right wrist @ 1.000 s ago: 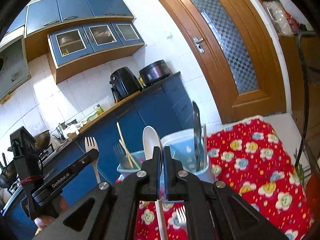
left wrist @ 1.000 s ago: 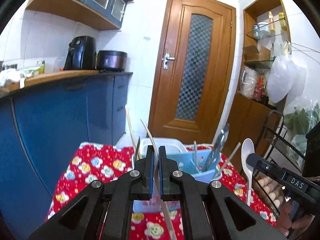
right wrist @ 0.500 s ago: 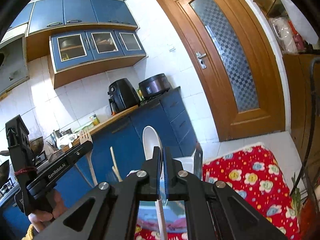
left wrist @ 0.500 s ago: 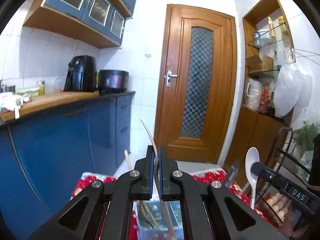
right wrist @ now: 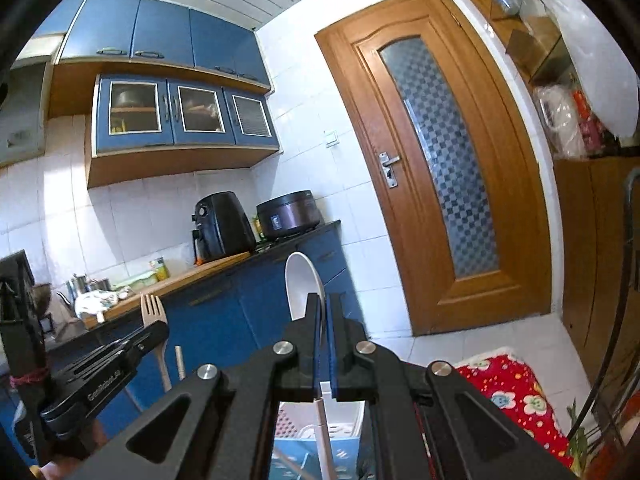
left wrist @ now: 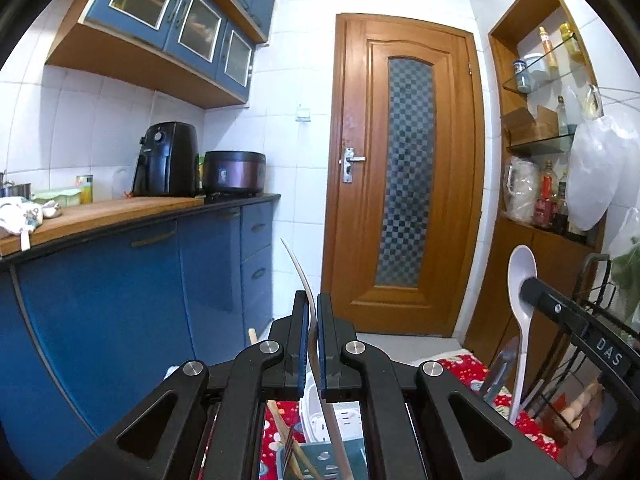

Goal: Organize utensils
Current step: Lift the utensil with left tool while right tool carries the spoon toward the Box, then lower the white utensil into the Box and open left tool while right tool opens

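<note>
Mid-task: left claw (left wrist: 314,344) clamps a wooden fork (right wrist: 154,314), right claw (right wrist: 325,344) a white spoon (right wrist: 302,284), both lifted above the utensil caddy (right wrist: 344,456), not yet slotted

My right tool (right wrist: 325,320) pinches the handle of a white spoon (right wrist: 303,286), its bowl standing up above the fingers. To the left, my left tool (right wrist: 154,334) grips a wooden fork (right wrist: 154,314), tines up. Below sit a light-blue utensil holder (right wrist: 344,454) and the red flowered tablecloth (right wrist: 516,396).
</note>
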The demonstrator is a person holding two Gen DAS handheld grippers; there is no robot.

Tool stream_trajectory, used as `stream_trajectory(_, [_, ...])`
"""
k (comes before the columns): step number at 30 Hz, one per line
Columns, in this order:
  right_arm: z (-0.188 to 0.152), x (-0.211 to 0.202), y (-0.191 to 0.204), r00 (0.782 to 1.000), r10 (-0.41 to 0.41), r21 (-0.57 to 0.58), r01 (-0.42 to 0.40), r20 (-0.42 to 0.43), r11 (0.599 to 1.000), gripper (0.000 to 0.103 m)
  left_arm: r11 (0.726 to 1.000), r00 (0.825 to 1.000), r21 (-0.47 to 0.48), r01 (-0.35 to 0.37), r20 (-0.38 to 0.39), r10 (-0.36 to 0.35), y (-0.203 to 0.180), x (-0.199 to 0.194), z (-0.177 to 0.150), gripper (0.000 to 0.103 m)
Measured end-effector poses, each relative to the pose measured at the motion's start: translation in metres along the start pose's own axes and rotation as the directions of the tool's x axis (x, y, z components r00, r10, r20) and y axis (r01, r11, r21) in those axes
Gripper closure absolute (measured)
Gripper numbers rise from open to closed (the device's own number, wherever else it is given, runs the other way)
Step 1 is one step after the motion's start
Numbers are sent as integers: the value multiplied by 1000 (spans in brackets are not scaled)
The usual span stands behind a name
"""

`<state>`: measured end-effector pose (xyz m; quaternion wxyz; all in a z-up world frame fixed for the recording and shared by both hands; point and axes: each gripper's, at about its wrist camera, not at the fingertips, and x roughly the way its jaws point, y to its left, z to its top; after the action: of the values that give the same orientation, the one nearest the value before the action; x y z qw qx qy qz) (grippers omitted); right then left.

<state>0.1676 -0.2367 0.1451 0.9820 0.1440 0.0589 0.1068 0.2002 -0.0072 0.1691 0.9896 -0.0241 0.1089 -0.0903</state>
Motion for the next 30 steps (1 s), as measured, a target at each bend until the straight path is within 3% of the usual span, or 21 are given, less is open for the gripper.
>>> stream_trajectory(12, [-32,19,-4,1000,-19,-35,19,-12,999,98,1000,1000,19,-14,-8,14,-4,11,-20,100])
stream_trajectory(22, [-42,16,0,999,2,-45,-5,-51,999,97,1000,998,1,12,-66,-12,-4,14,-35,99])
stream_trajectory(27, [-41,13,3,997,27,-32,-30,-68,999,81,1000,996,10,18,-92,-17,-8,12,-37,94])
stream_trajectory(30, [-38,7,5,997,32,-34,-35,-63,999,81,1000,996,7,18,-91,-17,-9,7,-37,91])
